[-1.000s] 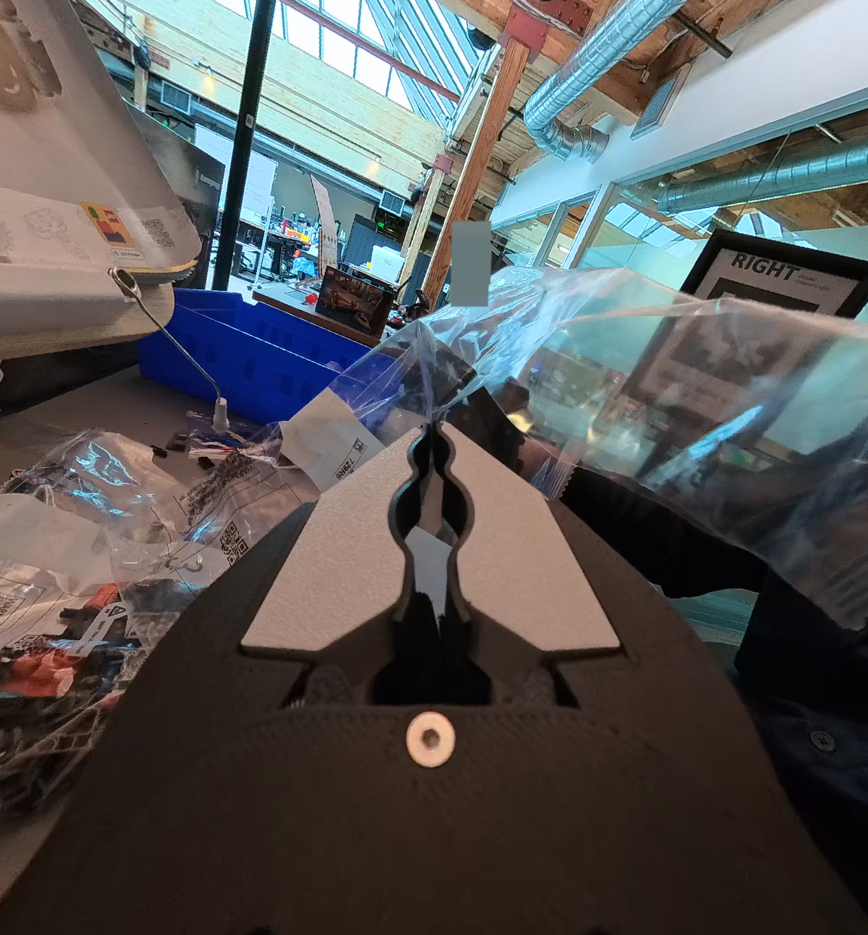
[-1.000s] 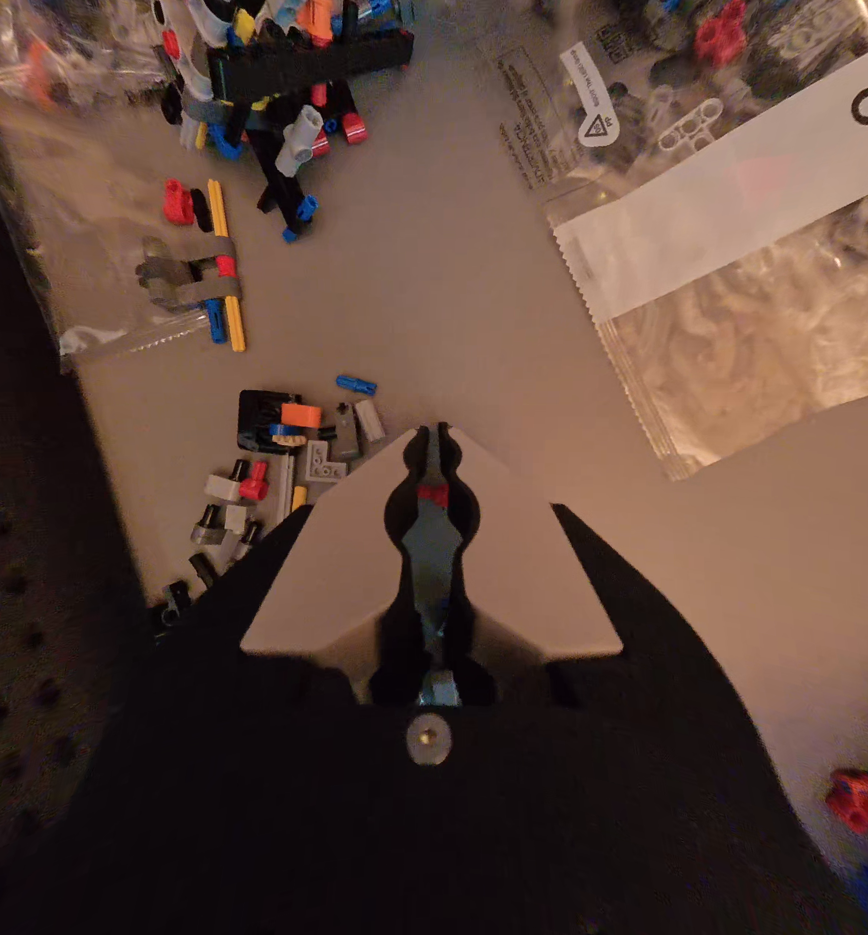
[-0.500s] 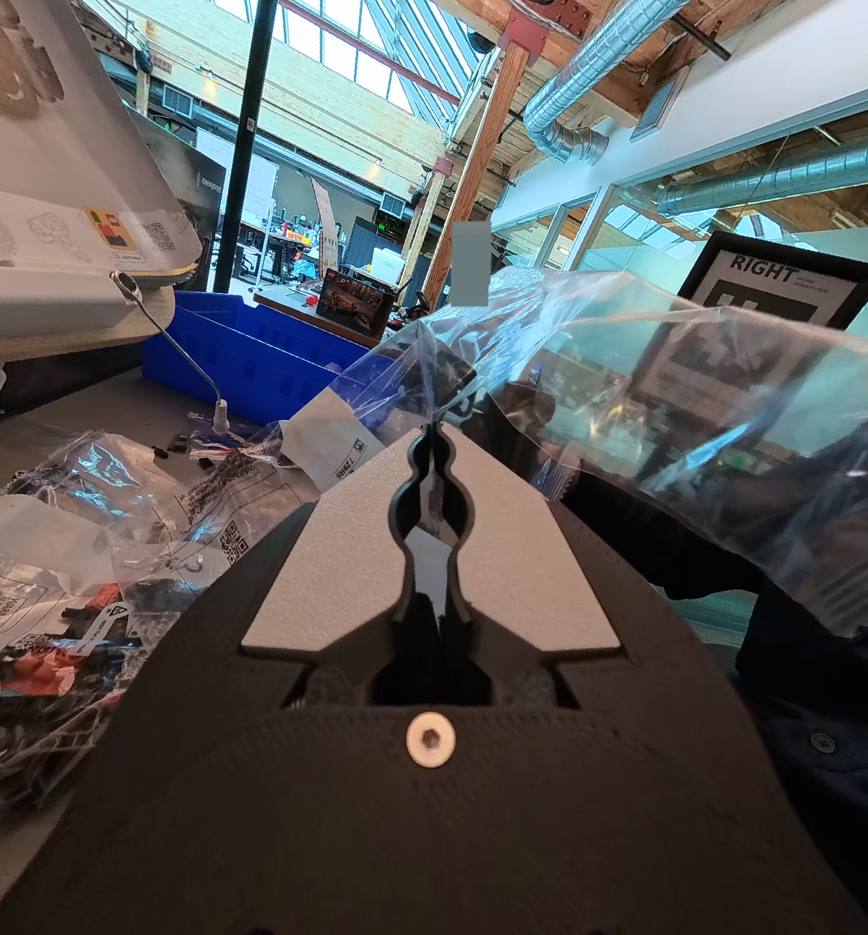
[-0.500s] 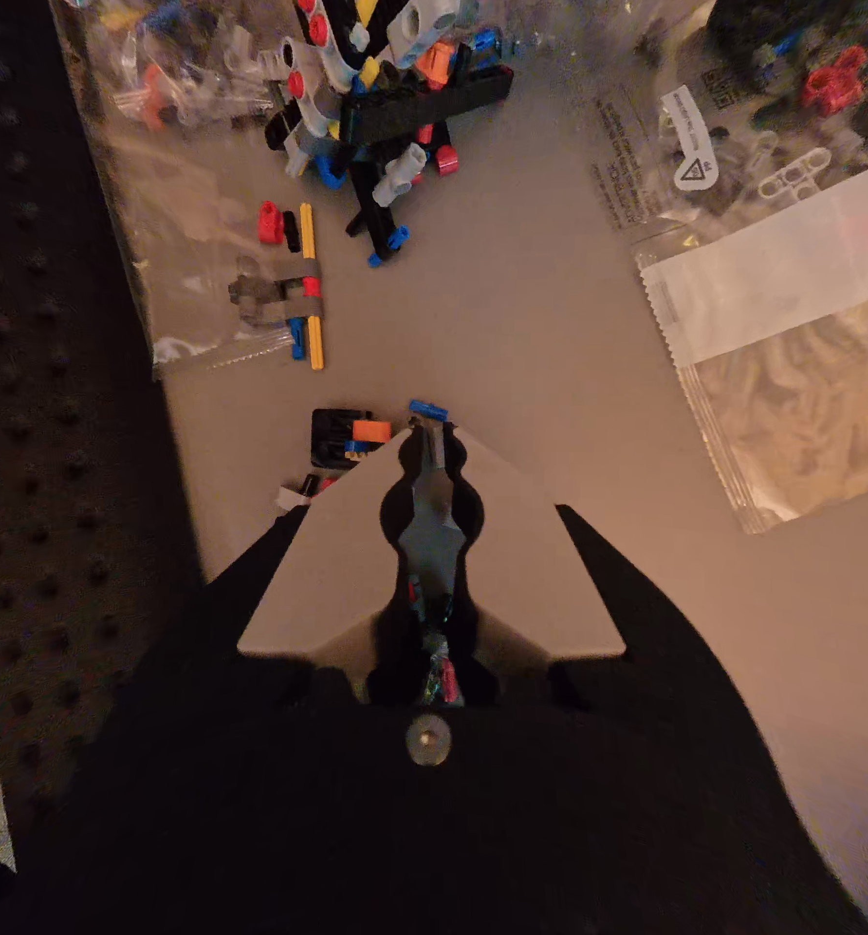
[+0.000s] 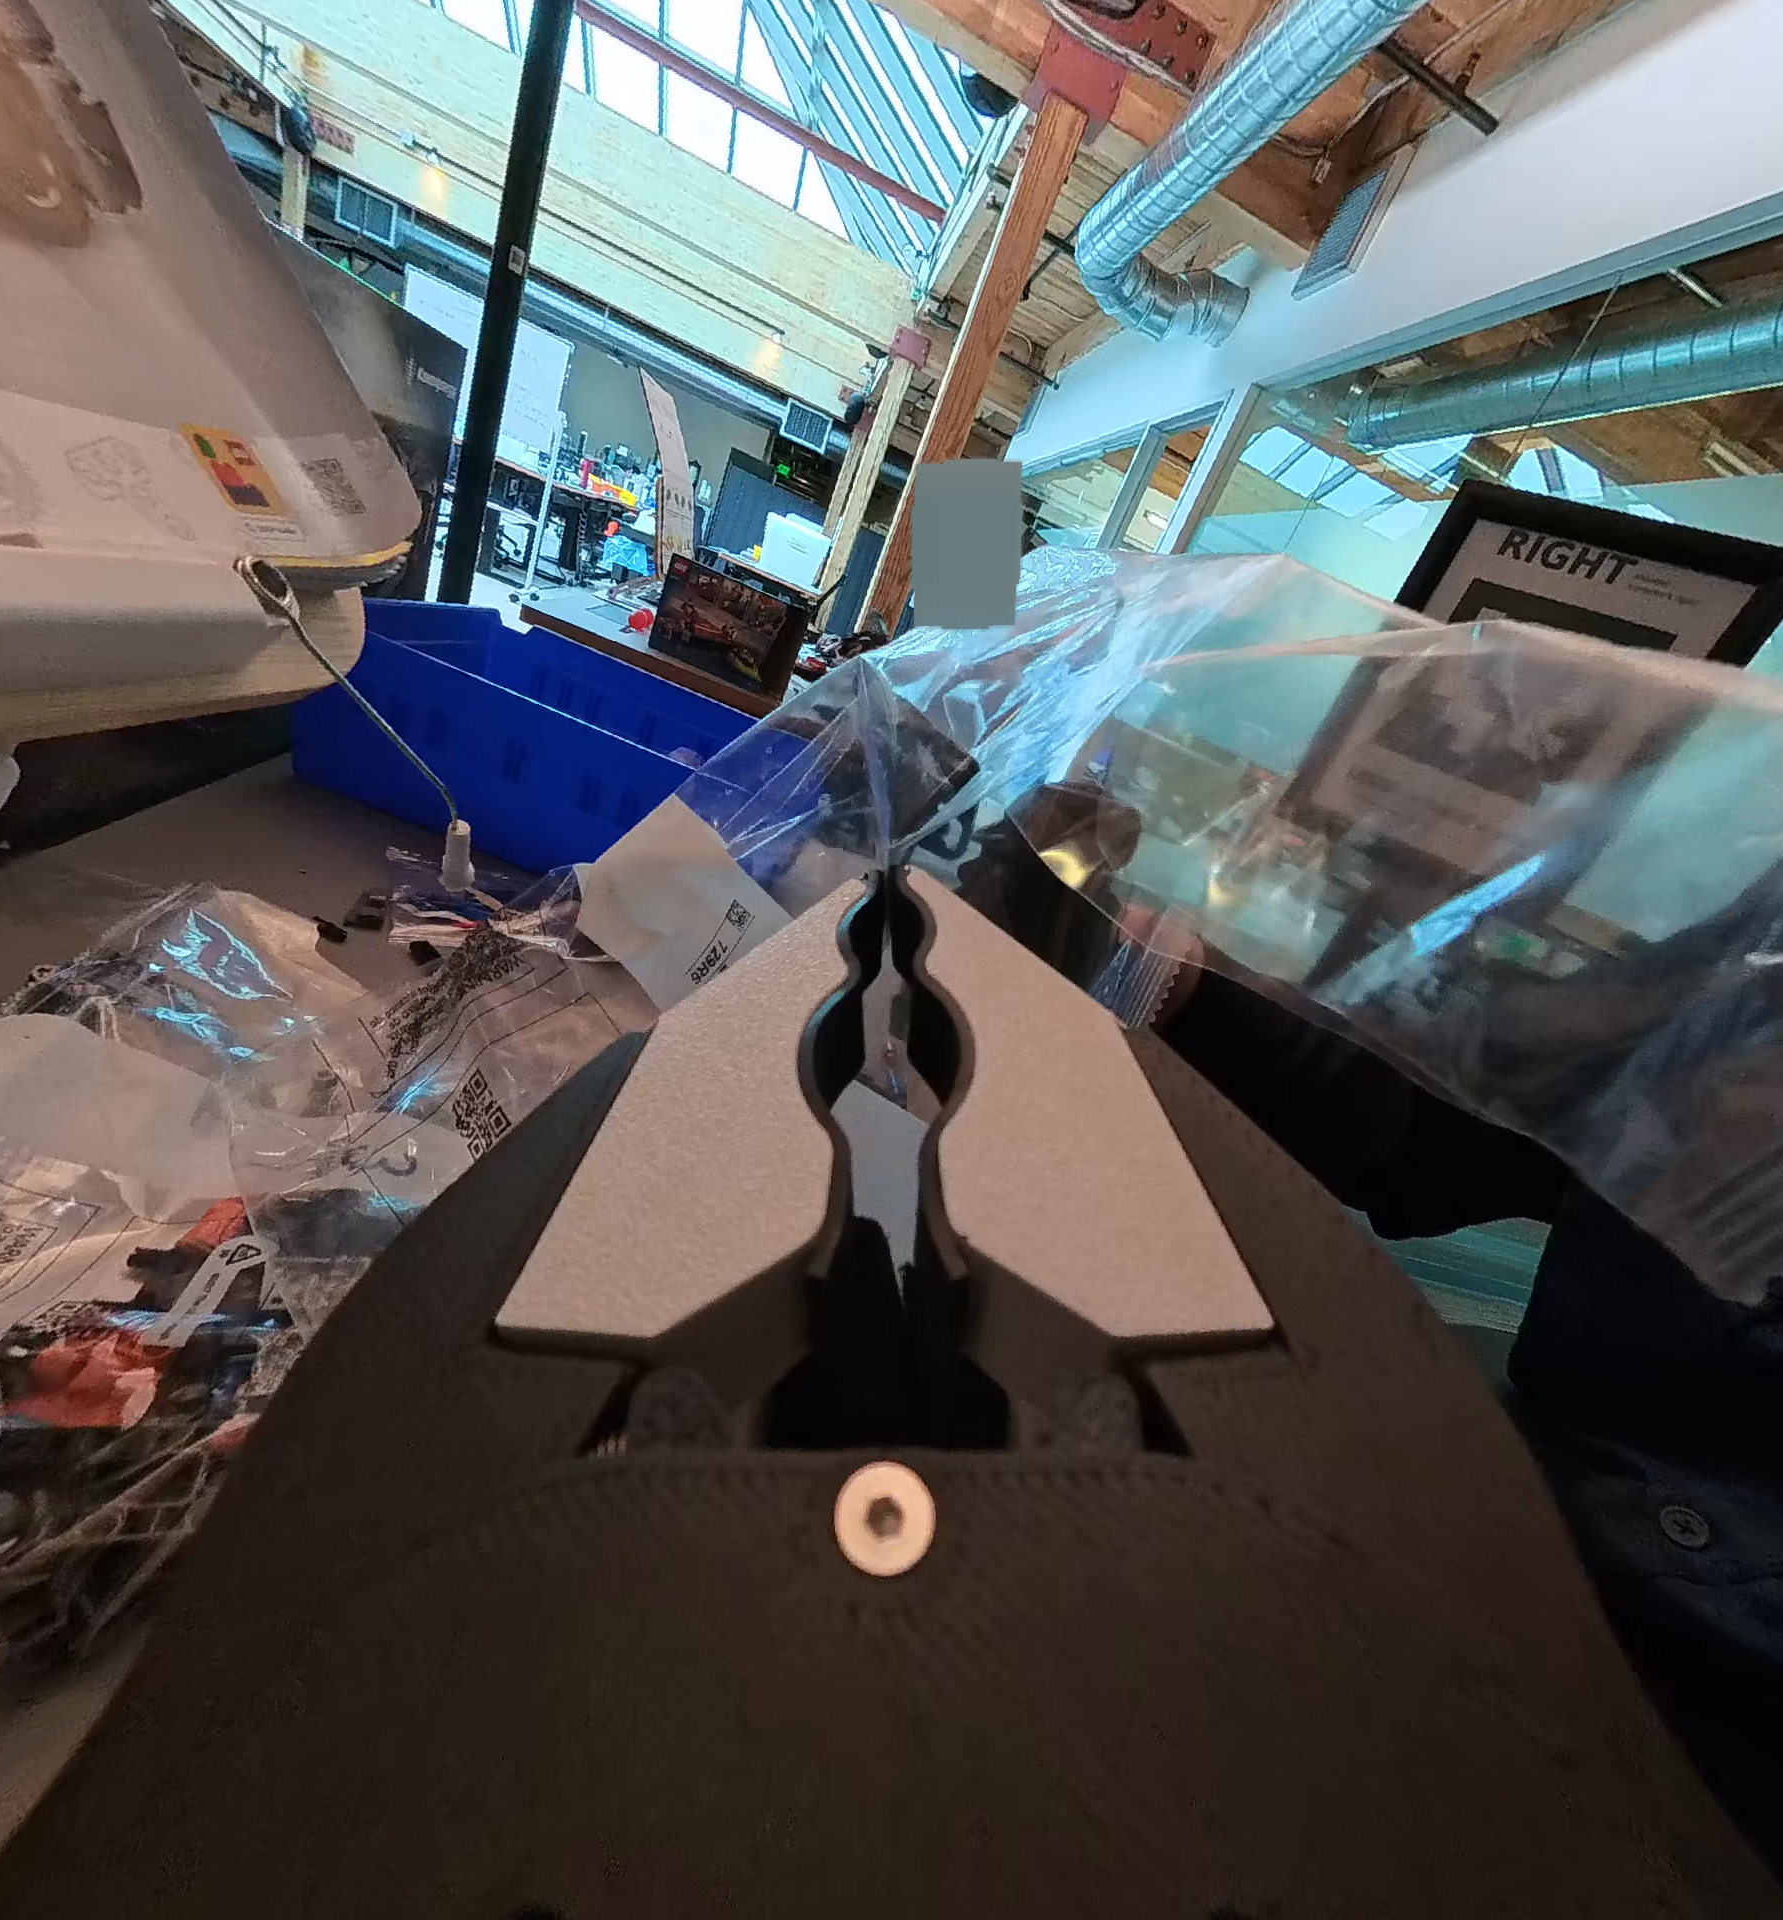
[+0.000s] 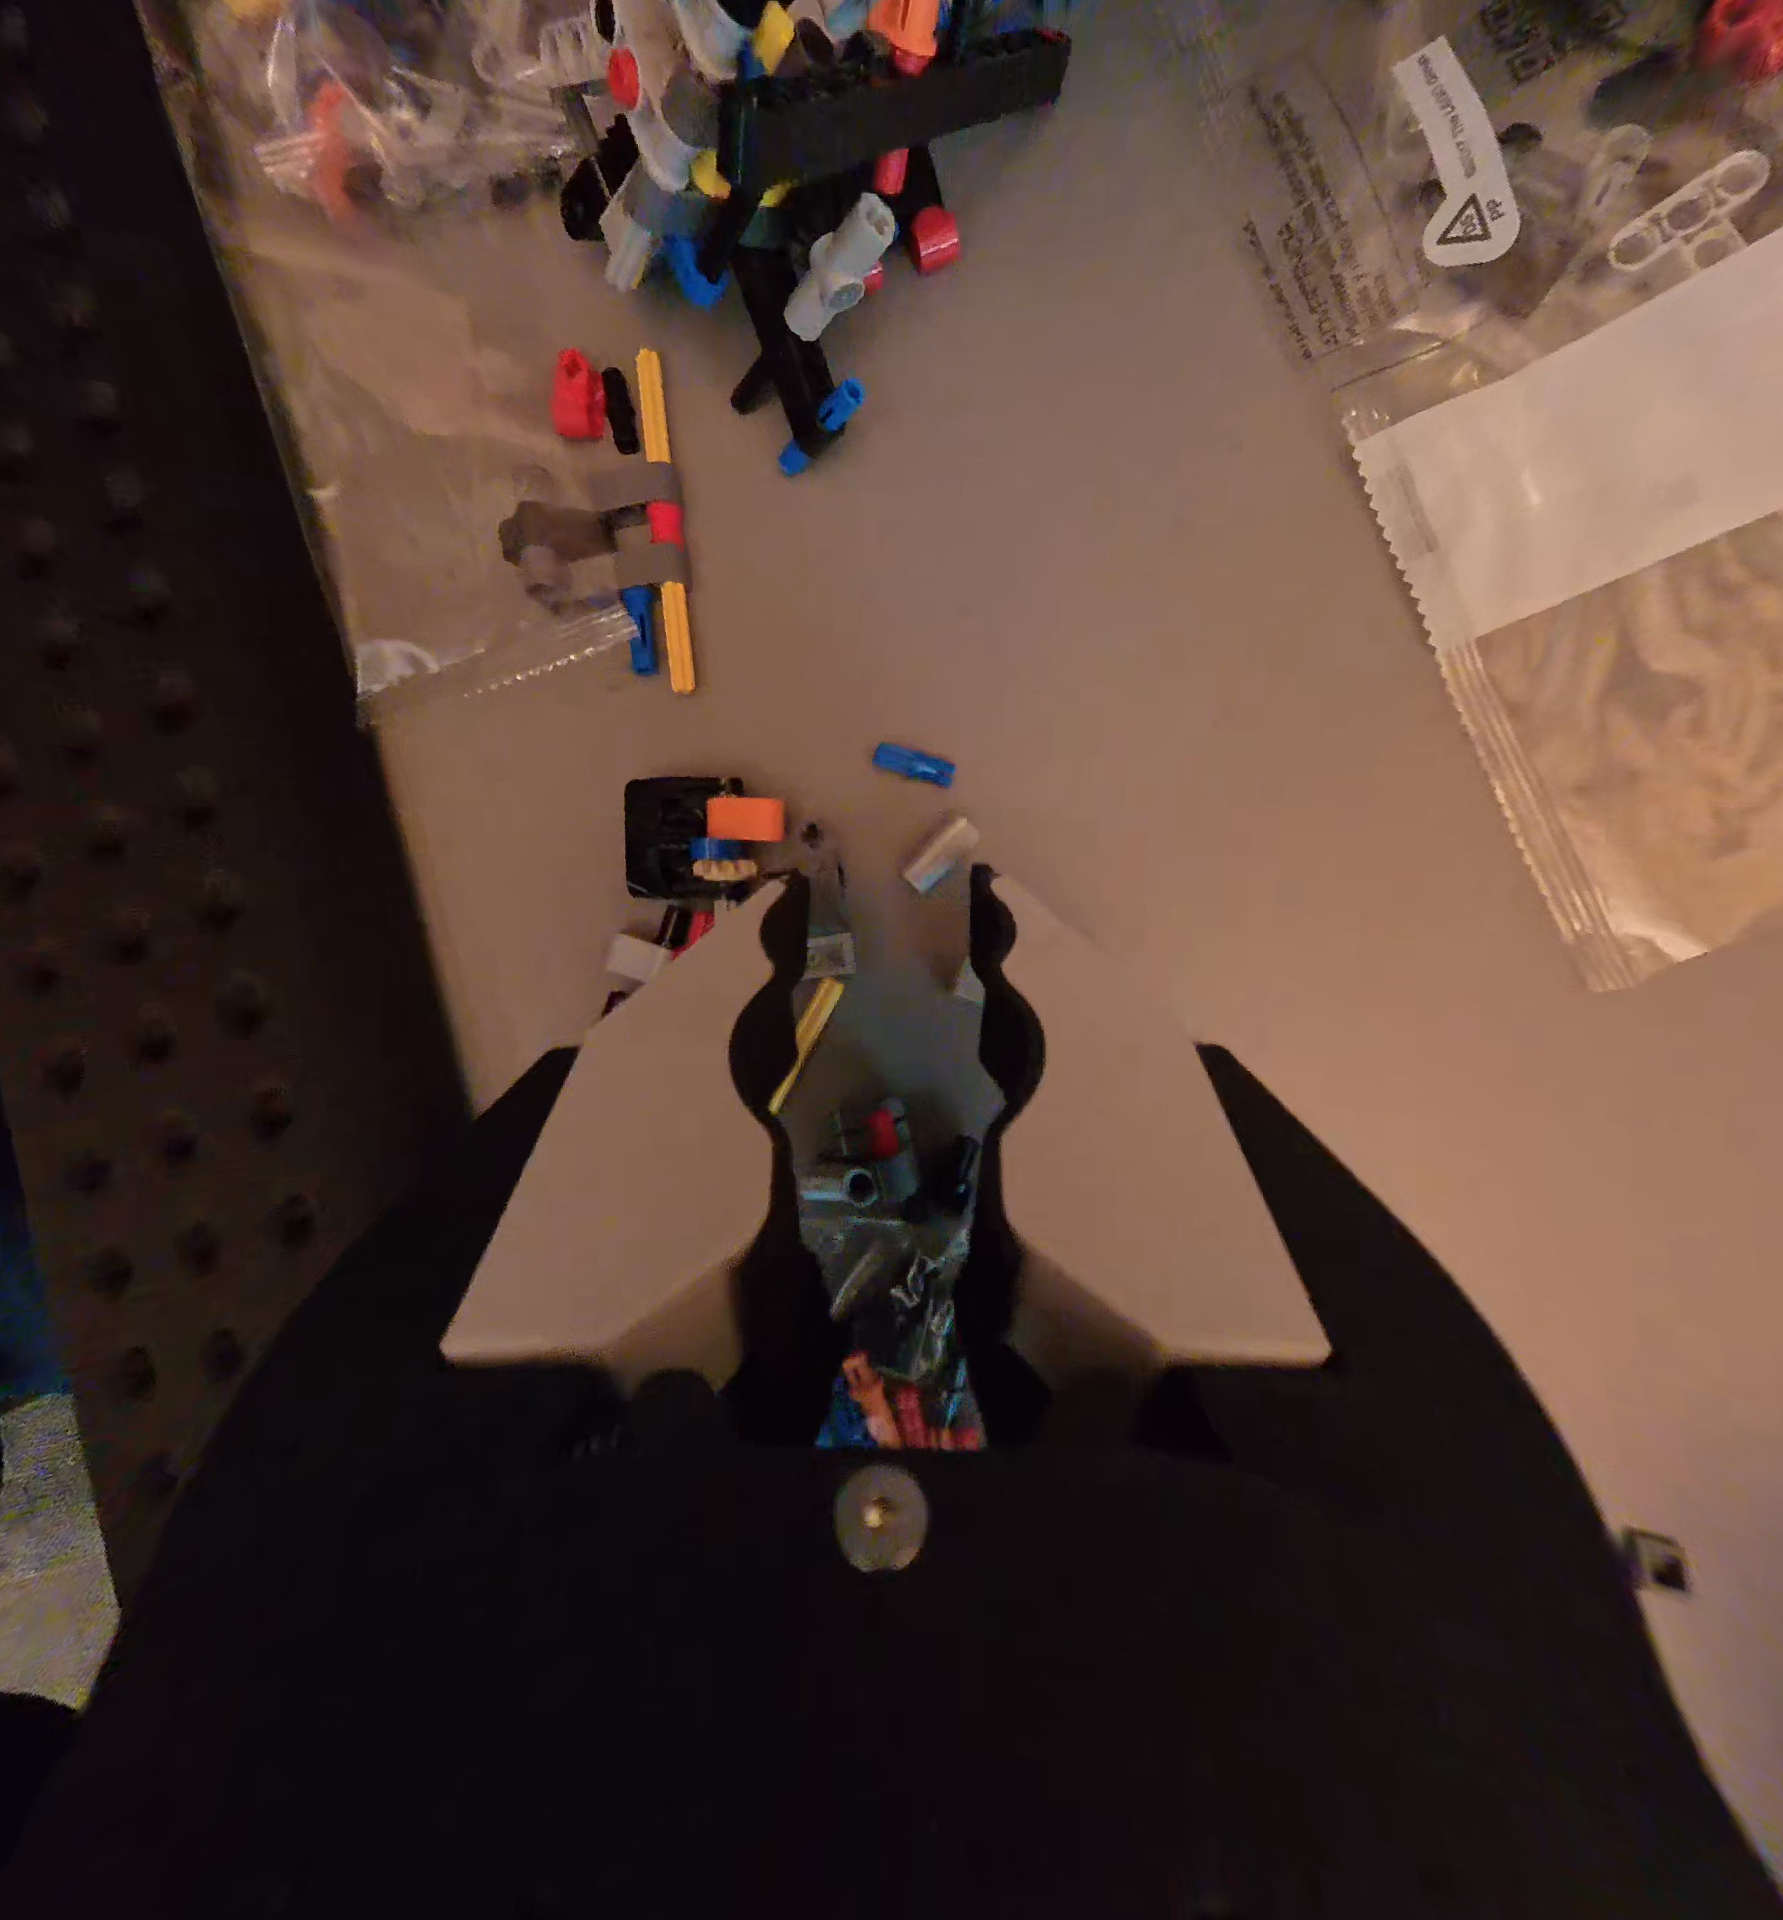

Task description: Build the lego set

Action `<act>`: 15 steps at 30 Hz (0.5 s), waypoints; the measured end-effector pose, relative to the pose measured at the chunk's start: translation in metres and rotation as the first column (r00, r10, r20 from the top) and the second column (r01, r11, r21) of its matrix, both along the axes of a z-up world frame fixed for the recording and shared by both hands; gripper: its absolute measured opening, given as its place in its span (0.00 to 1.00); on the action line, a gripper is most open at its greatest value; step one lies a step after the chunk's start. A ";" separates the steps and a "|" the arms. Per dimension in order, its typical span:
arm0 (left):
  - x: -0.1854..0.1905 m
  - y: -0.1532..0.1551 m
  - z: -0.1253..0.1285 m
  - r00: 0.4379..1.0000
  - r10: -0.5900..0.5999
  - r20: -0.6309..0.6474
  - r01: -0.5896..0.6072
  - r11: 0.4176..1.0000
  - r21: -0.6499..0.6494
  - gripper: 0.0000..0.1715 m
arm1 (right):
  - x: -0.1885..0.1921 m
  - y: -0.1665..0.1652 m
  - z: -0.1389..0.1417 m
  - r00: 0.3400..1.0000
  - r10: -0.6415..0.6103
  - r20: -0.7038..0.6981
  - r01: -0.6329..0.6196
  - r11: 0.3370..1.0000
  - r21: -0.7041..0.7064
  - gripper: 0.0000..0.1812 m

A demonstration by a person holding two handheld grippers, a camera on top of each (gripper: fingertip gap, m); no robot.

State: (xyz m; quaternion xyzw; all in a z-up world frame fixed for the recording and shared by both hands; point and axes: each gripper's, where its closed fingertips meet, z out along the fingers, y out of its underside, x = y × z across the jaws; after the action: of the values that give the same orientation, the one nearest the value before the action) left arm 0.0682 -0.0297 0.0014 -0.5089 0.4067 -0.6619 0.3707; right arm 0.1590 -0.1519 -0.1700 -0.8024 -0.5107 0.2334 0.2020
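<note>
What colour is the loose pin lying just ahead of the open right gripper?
Blue: the loose pin shows best in the right wrist view, ahead of the right gripper.

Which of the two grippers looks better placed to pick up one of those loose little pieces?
The right gripper: it is open and points down at the small grey piece lying just past its tips. The left gripper is shut on a clear plastic bag, raised above the table.

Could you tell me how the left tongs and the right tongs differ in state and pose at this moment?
The left tongs are shut, pinching a clear plastic bag; the right tongs are open and hold nothing. The left tongs point out level over the table with the bag lifted; the right tongs point down at loose lego pieces on the table. Both share the same grey fingers on a black body.
</note>
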 end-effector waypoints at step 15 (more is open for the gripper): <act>0.002 -0.001 -0.001 1.000 -0.004 -0.006 0.004 1.000 0.001 0.00 | -0.012 0.007 -0.005 1.000 -0.014 -0.011 0.015 0.999 0.039 0.10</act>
State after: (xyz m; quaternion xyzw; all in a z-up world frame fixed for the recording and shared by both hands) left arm 0.0698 -0.0308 0.0000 -0.5099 0.4093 -0.6608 0.3685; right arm 0.1470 -0.1449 -0.1745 -0.8008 -0.5081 0.2263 0.2221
